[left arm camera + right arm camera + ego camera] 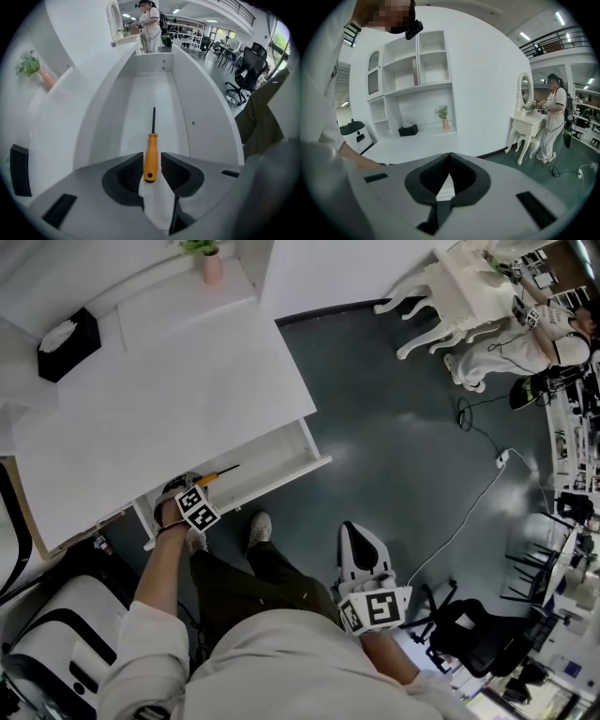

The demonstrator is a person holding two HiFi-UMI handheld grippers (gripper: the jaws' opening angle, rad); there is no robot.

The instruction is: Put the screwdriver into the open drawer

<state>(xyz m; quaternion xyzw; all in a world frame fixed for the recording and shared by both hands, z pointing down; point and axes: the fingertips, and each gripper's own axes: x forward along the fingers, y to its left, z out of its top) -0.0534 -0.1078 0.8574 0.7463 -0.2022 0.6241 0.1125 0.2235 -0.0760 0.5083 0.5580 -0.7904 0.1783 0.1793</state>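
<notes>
Straddling screwdriver (152, 145), left gripper (152, 160) contact unclear

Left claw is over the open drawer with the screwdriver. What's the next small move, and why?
Probably lower the left claw slightly and open it. Its jaws grip the orange handle of the screwdriver, whose shaft points along the inside of the open drawer, between its white walls, so letting go should leave it in there.

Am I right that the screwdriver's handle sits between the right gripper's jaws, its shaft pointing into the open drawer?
Not quite: the screwdriver handle sits between the left gripper's jaws, as the left gripper view shows. The right gripper is shut and empty. The rest holds.
</notes>
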